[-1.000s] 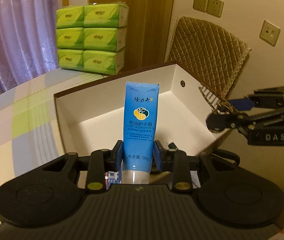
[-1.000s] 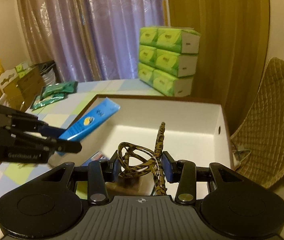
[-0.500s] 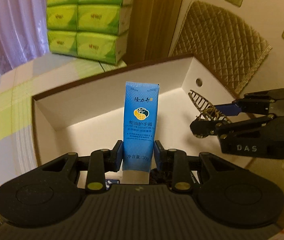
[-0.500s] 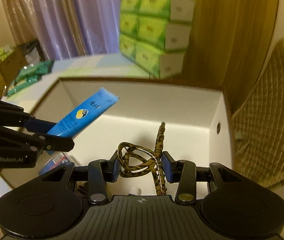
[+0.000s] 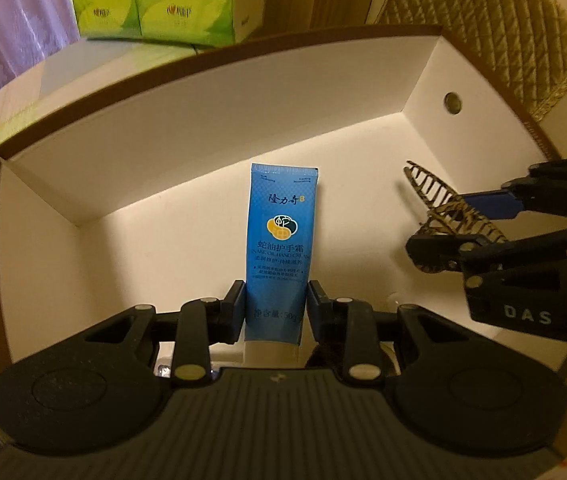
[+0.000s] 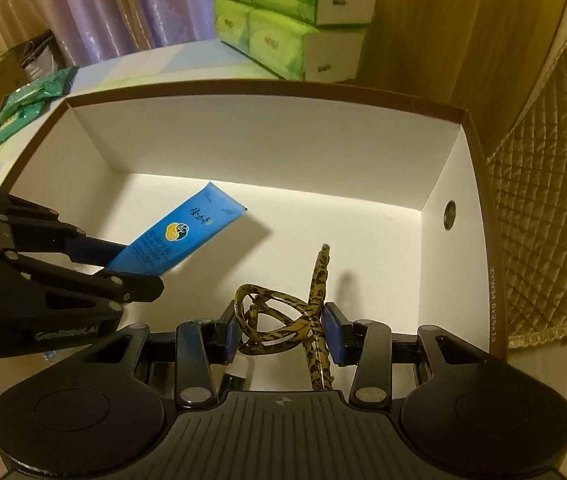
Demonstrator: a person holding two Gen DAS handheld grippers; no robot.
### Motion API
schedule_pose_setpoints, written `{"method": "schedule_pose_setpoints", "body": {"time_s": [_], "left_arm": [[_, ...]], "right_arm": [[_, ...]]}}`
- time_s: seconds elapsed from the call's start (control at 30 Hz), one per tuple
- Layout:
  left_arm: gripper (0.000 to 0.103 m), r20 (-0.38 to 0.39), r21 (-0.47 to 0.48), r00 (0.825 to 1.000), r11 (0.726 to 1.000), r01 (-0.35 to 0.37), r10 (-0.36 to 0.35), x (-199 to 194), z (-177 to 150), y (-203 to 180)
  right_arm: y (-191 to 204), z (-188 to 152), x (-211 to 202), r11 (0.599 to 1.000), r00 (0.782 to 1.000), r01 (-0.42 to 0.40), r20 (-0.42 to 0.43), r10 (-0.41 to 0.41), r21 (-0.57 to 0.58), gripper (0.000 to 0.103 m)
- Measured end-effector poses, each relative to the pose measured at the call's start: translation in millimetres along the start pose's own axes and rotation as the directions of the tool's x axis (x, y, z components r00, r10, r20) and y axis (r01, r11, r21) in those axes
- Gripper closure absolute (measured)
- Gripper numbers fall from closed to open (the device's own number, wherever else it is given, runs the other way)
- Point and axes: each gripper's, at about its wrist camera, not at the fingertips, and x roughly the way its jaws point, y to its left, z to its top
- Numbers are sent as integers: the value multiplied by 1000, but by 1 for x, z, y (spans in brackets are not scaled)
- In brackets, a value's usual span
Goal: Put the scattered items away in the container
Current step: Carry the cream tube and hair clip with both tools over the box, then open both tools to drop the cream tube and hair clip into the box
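Gripping tube [image 5: 279, 240] | right view only: green packets [image 6: 23, 100]

Box [image 6: 267, 152] floor bare ahead; box walls hem both grippers.

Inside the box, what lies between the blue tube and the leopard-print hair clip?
Only bare white box floor separates the blue tube from the hair clip, as the right wrist view shows.

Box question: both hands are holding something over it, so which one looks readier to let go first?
Probably the left. Its gripper holds the blue tube over bare floor of the box. The right gripper holds the hair clip nearer the side wall.
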Motion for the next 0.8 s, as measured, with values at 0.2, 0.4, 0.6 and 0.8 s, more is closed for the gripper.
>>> {"method": "schedule_pose_setpoints", "body": {"time_s": [0.2,0.4,0.6,0.8], "left_arm": [[75,-44,5,999,1000,1,-1,13,1,-1],[71,-24,10,1000,1000,-13,13,10,2,1],[60,-11,23,1000,1000,-17,17,0,2,4],[47,2,13,1000,1000,-25,25,-11,-2,9]], "right_arm": [[-4,2,8,1000,1000,8,-26,-8,4,63],[-3,6,8,1000,1000,15,-23,-15,-6,63],[-4,9,4,1000,1000,9,-6,-9,5,56],[-3,3,-7,1000,1000,1,22,0,-9,32]]}}
